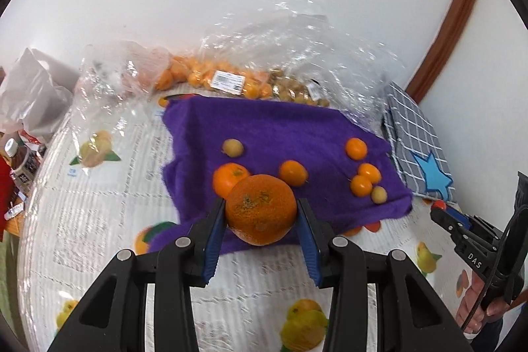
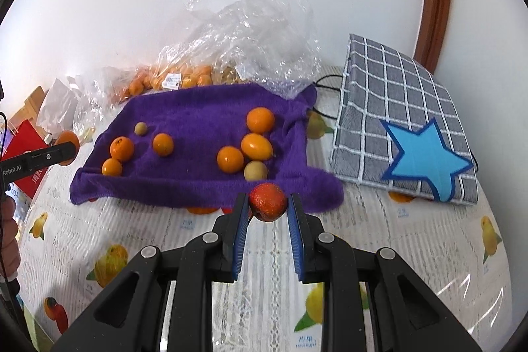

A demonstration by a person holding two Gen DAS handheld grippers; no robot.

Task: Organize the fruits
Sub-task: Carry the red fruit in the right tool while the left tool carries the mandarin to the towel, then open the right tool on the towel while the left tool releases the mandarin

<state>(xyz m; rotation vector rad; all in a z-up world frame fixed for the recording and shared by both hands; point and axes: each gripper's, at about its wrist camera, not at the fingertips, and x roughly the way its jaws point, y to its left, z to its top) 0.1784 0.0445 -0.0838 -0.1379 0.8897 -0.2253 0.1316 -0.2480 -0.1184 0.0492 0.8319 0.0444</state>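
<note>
My left gripper [image 1: 260, 213] is shut on a large orange [image 1: 260, 213] and holds it above the near edge of a purple towel [image 1: 280, 127]. My right gripper [image 2: 268, 203] is shut on a small red fruit [image 2: 268, 202] just in front of the towel [image 2: 198, 121]. Several small oranges and kumquats lie on the towel, such as a round one [image 2: 260, 120] and an oval one [image 2: 256, 146], plus pale green fruits [image 2: 255, 170]. The right gripper shows at the right of the left wrist view [image 1: 440, 208]. The left gripper with its orange shows at the left of the right wrist view [image 2: 67, 144].
Clear plastic bags with oranges [image 1: 214, 78] and small yellow fruit [image 1: 293, 89] lie behind the towel by the wall. A grey checked bag with a blue star [image 2: 406, 134] lies to the right. A bottle [image 1: 18, 160] and a red box [image 2: 24, 141] stand at the left. The tablecloth [image 2: 264, 253] has fruit prints.
</note>
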